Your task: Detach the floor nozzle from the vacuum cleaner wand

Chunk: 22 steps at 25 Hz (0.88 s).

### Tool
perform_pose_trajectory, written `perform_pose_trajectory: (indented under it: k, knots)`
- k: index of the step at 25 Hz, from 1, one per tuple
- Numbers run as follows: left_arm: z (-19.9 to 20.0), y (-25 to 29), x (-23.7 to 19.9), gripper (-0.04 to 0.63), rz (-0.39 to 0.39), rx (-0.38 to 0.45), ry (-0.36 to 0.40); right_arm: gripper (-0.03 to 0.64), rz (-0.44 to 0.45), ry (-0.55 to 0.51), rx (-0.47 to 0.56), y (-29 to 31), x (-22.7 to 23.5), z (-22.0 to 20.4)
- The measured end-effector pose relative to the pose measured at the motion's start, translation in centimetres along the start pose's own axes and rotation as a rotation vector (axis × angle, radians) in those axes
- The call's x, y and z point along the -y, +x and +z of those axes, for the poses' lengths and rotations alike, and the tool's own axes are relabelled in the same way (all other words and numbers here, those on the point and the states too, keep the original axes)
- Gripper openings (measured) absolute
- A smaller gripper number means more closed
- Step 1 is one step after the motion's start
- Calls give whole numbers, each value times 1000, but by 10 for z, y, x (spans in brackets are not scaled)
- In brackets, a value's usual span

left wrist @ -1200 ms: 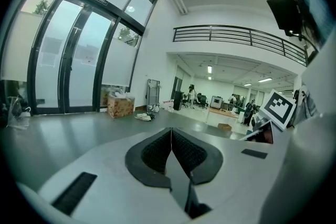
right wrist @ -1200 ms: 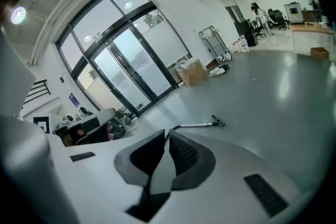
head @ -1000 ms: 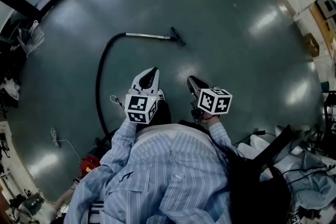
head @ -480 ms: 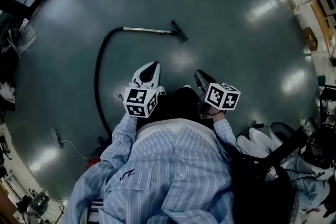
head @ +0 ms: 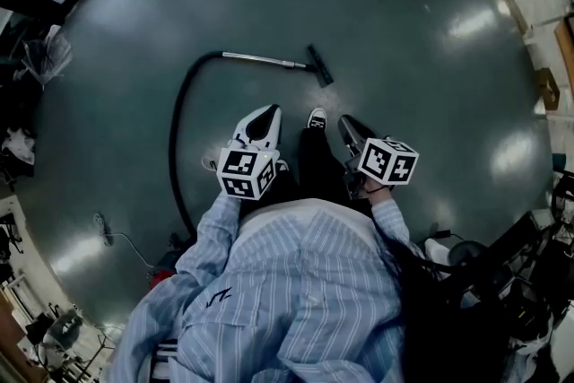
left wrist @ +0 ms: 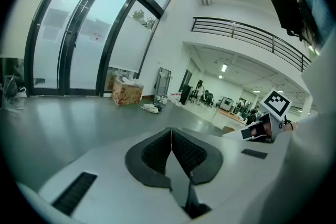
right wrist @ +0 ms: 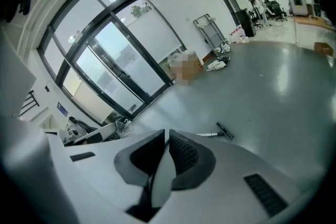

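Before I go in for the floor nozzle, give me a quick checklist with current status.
1. Floor nozzle attached to wand, both lying flat: ok.
2. Left gripper tongs open for a grasp: not ok, shut and empty.
3. Right gripper tongs open: not ok, shut and empty.
4. Grippers at the nozzle: not ok, both well short of it.
5. Hose off the approach path: ok, it curves away left.
6. How the joint releases: cannot tell, too small here.

This looks like a big open lab or workshop hall. There is a wide polished grey floor (head: 404, 31), tall curved window walls (left wrist: 68, 44), a railed mezzanine (left wrist: 247, 34) overhead, strip-lit desks and office chairs (left wrist: 231, 105) at the back, and a cardboard box (left wrist: 126, 93) against the glass.
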<state>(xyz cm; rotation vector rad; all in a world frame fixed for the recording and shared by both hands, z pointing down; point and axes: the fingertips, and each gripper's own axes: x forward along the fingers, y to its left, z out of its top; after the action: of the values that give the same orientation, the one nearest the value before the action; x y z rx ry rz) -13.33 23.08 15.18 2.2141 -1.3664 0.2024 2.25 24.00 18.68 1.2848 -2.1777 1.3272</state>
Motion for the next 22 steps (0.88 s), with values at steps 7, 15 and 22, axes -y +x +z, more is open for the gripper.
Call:
perform_pose_trajectory:
  k: [7, 15, 22]
  knots:
    - [47, 89, -9, 8, 27, 22, -42, 32, 41, -17, -6, 31, 52, 100]
    - [63, 171, -3, 8, 26, -28, -36, 32, 54, -11, -55, 66, 111, 144]
    - [50, 208, 3, 6, 0, -132, 40, 32, 30, 5, -101, 86, 143, 136]
